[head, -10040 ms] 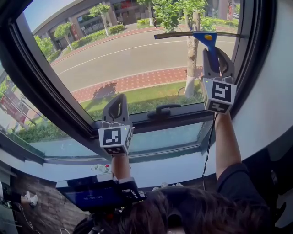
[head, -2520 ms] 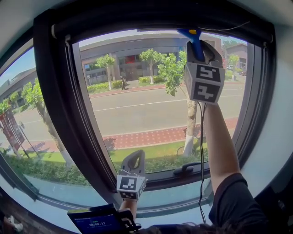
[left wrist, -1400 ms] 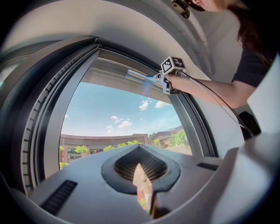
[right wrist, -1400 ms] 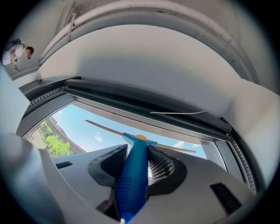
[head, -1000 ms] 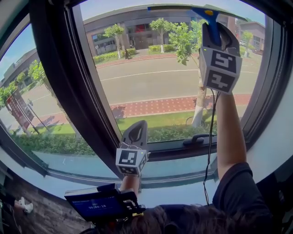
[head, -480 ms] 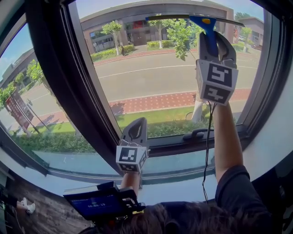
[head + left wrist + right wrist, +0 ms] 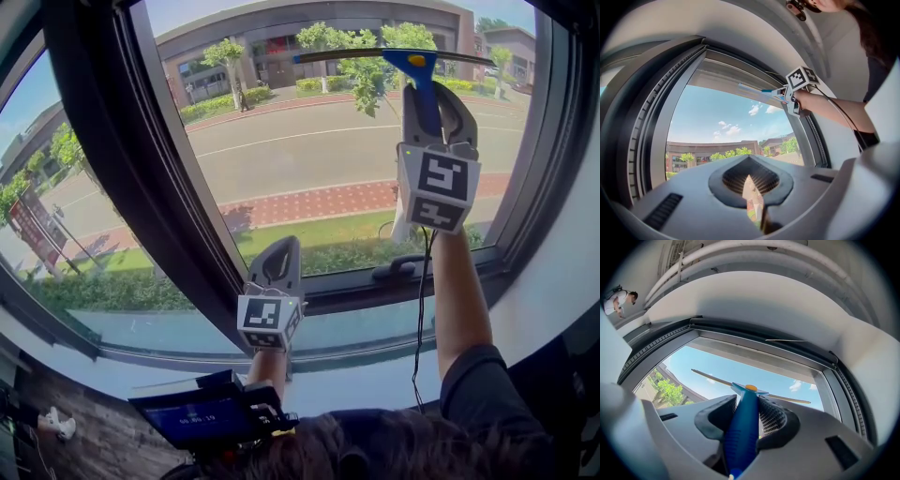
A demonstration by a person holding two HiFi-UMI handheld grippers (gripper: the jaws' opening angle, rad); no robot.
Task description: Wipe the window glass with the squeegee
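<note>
blue-handled squeegee [image 7: 421, 73], grasped by the right tongs [image 7: 437, 98], lies against the clear window glass [image 7: 309, 159] near its top edge. left tongs [image 7: 277, 267] are clenched on nothing.

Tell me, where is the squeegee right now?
In the head view, the squeegee is up high on the right side of the window glass. Its blue handle is clamped in the right tongs.

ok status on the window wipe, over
Right gripper shut on squeegee; left gripper shut, empty, held low. Blade high on the glass. Nothing in its path; window handle sits down on the bottom frame.
</note>
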